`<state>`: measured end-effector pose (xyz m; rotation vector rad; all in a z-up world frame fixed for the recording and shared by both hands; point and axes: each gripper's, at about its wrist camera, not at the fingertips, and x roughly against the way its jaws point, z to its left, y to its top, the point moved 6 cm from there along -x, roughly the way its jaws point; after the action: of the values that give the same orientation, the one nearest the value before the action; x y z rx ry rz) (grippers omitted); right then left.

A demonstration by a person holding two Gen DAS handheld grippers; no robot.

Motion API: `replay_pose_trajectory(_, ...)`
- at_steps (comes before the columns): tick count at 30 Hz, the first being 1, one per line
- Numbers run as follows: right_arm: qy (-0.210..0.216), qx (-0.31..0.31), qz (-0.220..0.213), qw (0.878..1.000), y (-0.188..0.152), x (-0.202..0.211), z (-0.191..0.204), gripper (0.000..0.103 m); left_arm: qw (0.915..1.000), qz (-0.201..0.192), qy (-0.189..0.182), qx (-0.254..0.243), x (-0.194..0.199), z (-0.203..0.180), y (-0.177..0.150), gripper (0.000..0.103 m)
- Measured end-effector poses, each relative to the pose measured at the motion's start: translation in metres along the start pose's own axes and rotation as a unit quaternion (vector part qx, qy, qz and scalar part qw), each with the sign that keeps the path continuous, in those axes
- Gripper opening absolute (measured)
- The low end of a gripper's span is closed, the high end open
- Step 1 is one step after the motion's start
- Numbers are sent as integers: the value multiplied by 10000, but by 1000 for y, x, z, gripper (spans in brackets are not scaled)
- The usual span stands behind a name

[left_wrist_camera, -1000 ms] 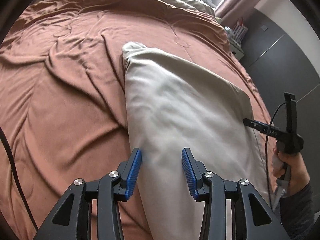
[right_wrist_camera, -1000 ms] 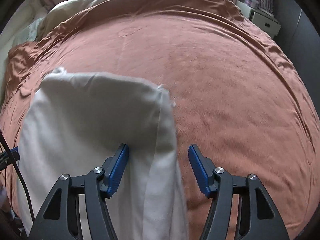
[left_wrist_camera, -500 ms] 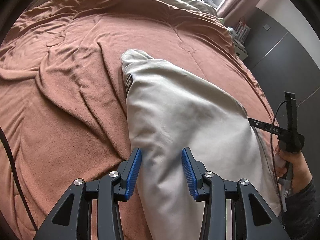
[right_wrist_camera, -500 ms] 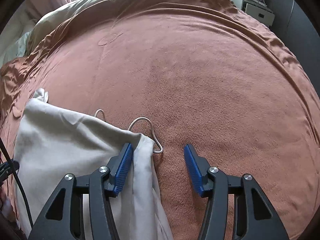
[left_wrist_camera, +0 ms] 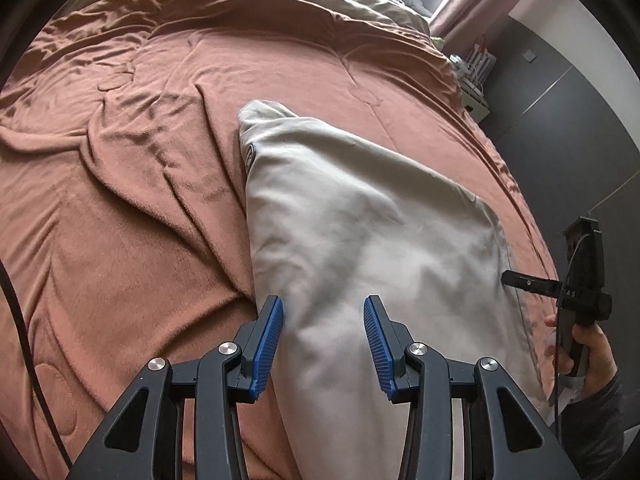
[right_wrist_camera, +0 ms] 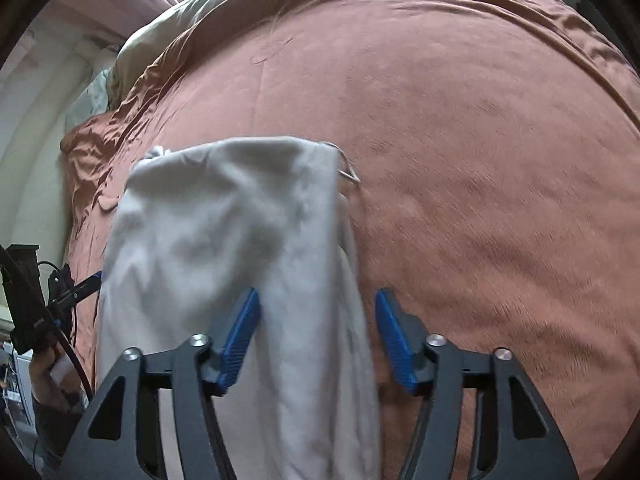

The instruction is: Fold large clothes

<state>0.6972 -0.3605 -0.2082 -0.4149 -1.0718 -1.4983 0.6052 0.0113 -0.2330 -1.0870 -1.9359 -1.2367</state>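
Pale grey garment (left_wrist_camera: 360, 240) is lying folded on my bed, over a rust-brown fleecy blanket (left_wrist_camera: 120, 240) that is bunching into wrinkles along its left edge. A white drawstring (right_wrist_camera: 348, 172) is poking out at its far right corner. My left claw (left_wrist_camera: 323, 344) is standing open, cloth between its blue ribbed pads. My right claw (right_wrist_camera: 316, 340) has just been opening, straddling the garment's right edge without pinching it.

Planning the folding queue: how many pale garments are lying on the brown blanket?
1. The garment lies on the blanket, its near end between both grippers' jaws. More clothes pile at the bed's far end.
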Motion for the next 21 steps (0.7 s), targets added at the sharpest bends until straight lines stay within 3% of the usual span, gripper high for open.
replay_pose_trajectory(4, 656, -409, 3, 9970, -7, 3, -19, 61, 10000, 60, 32, -36, -2, 1, -1, 43)
replay_pose_trajectory(8, 1422, -746, 317, 9865, -8, -10, -24, 61, 10000, 66, -6, 64, -8, 7, 3, 43)
replay_pose_trajectory(14, 1742, -1046, 363, 9785, 12, -32, -45, 61, 9998, -37, -12, 172, -20, 14, 10, 43)
replay_pose_trajectory(21, 1662, -1071, 259, 9799, 38, -56, -44, 61, 9998, -57, -4, 173, -28, 15, 19, 43)
